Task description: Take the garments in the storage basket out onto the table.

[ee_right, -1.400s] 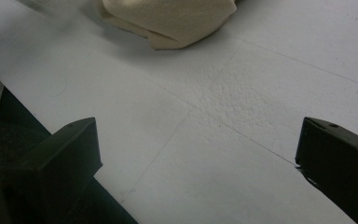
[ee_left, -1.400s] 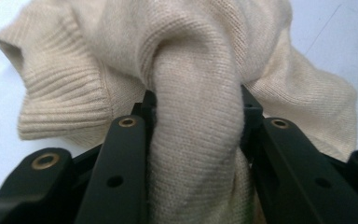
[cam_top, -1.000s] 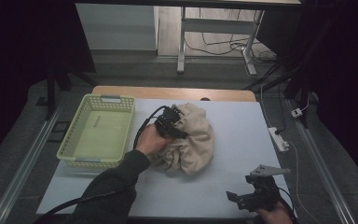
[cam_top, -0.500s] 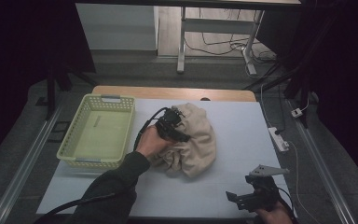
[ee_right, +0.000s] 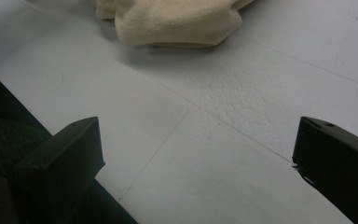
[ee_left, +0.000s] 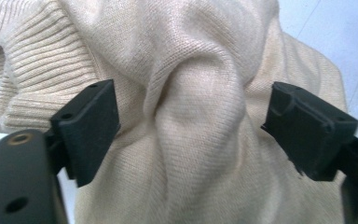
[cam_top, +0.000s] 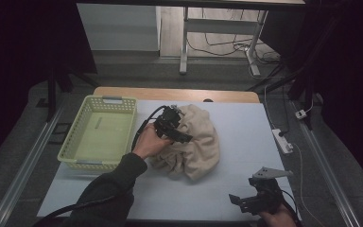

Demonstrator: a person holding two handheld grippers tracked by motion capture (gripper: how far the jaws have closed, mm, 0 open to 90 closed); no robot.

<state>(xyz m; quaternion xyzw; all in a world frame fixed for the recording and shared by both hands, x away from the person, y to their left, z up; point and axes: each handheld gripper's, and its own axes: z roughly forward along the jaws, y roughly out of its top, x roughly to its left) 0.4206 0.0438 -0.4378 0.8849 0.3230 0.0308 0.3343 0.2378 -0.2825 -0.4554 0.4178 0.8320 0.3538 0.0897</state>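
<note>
A crumpled beige knit sweater (cam_top: 201,144) lies in a heap at the middle of the white table (cam_top: 250,127). My left gripper (cam_top: 177,131) rests on the heap's left side, held by a hand in a dark sleeve. In the left gripper view the left gripper (ee_left: 191,95) stands open, and a raised fold of the sweater (ee_left: 200,163) runs between its jaws, apart from both pads. My right gripper (cam_top: 240,202) is low over the table's front right edge. It is open (ee_right: 198,130) over bare table (ee_right: 242,93), with the sweater's hem (ee_right: 177,18) farther ahead.
A pale green plastic basket (cam_top: 73,142) sits empty to the left of the sweater. A white power strip (cam_top: 282,141) lies at the table's right edge. A wooden strip (cam_top: 175,93) borders the far side.
</note>
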